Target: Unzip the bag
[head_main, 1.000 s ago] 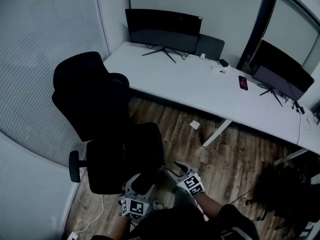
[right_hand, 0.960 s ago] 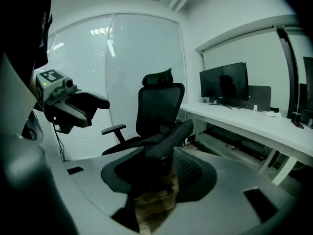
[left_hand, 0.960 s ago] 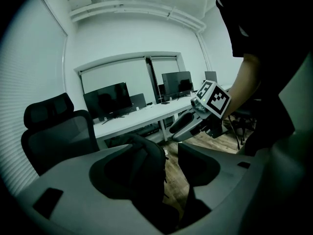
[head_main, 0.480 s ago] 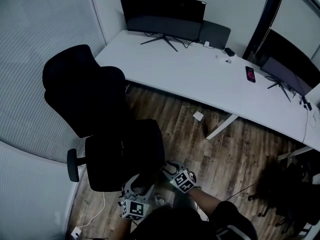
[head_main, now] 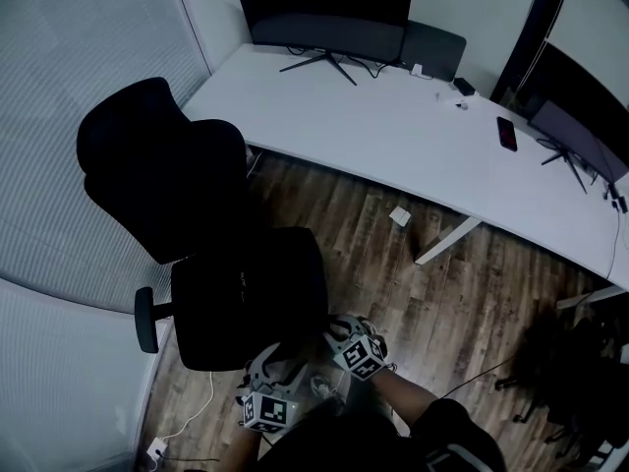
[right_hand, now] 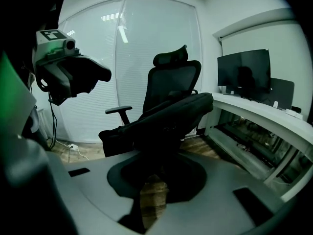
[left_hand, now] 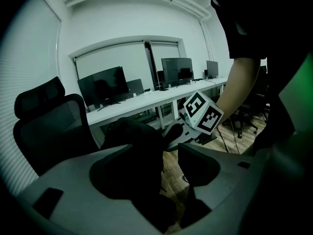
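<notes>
The bag (right_hand: 166, 117) lies along the seat of the black office chair (head_main: 167, 175), one end raised toward the desk (head_main: 393, 150). Only the right gripper view shows that long, slanted outline. From the head view, black bag and black seat merge and cannot be told apart. In the left gripper view the bag (left_hand: 129, 138) is a dark hump close ahead.

The right gripper (right_hand: 154, 192) has its jaws closing. The bag sits just past their tips, and a strip of wooden floor (head_main: 442, 303) shows in the narrow gap, so the pads are not pressing on it. The left gripper view adds that the right gripper's fingertips (left_hand: 171, 133) reach the bag's near end.

The left gripper (left_hand: 171, 173) has its jaws apart, with floor visible between them. The bag overlaps one jaw, black on black, so contact cannot be read.

The head view alone shows both grippers side by side at the seat's front edge, and a monitor (head_main: 324, 8) on the desk.
</notes>
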Tool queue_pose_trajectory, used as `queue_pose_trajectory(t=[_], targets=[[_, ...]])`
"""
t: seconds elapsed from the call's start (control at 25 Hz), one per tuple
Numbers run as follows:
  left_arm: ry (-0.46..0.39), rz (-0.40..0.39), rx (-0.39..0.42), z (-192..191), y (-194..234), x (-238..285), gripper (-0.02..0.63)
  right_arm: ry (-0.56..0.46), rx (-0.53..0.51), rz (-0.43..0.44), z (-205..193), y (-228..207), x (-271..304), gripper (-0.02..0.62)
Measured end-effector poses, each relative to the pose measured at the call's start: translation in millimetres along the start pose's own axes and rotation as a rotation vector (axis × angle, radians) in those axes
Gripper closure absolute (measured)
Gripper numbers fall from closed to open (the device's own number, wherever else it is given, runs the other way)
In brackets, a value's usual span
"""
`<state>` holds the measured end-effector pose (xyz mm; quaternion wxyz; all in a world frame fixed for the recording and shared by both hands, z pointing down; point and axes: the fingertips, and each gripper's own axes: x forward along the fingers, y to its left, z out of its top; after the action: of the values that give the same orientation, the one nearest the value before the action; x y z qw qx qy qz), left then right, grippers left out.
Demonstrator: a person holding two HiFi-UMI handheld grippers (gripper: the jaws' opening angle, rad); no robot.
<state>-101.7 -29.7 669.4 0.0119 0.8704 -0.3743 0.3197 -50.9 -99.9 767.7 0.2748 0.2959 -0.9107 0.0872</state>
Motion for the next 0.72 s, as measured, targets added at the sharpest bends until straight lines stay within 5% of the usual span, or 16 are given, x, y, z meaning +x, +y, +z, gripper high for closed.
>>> queue_pose_trajectory(t=[0.36, 0.72], targets=[[0.015, -0.005, 0.032, -5, -3, 17, 0.322, -0.080, 0.122, -0.005, 5, -14, -28, 0.528], [0.025, 0.011, 0.056, 1, -5, 43, 0.324, -0.122, 0.127, 0.045, 27, -22, -45, 0.531]])
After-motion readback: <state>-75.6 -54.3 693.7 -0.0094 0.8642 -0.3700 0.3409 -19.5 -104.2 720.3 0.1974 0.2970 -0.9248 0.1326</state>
